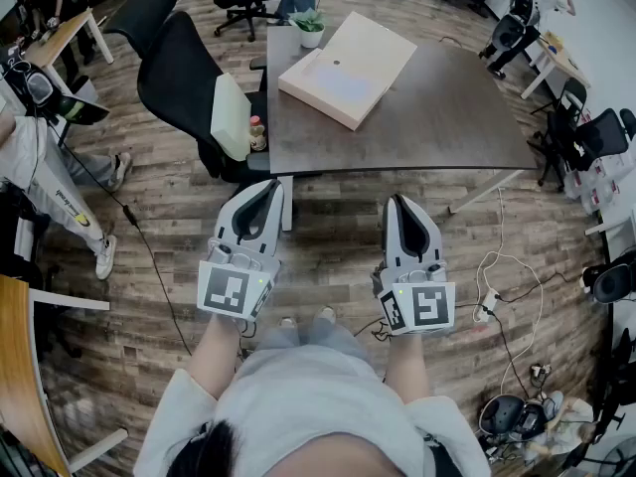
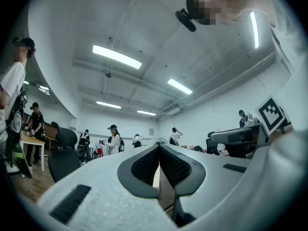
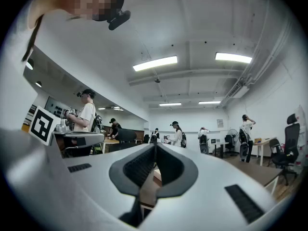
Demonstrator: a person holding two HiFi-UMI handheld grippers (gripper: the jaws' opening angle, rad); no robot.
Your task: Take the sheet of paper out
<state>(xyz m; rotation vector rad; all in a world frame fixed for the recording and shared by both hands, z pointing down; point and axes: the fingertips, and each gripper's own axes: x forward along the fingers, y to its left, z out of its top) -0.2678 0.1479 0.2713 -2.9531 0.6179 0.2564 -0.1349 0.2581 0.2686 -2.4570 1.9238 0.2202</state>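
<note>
A flat cream box point(image 1: 348, 68) lies at the far left part of the dark table point(image 1: 437, 117). No loose sheet of paper shows anywhere. My left gripper point(image 1: 270, 185) and right gripper point(image 1: 397, 199) are held side by side over the wooden floor, just short of the table's near edge, both pointing at it. In the left gripper view the left gripper point(image 2: 159, 146) has its tips together with nothing between them. The right gripper point(image 3: 155, 146) is likewise shut and empty. A sliver of the table point(image 3: 147, 191) shows through the gap below its tips.
A small potted plant point(image 1: 311, 28) stands behind the box. A black office chair point(image 1: 184, 78) with a pale cushion point(image 1: 231, 117) sits at the table's left edge, a small bottle point(image 1: 257, 132) beside it. Cables point(image 1: 497, 286) trail on the floor at the right. People stand around the room.
</note>
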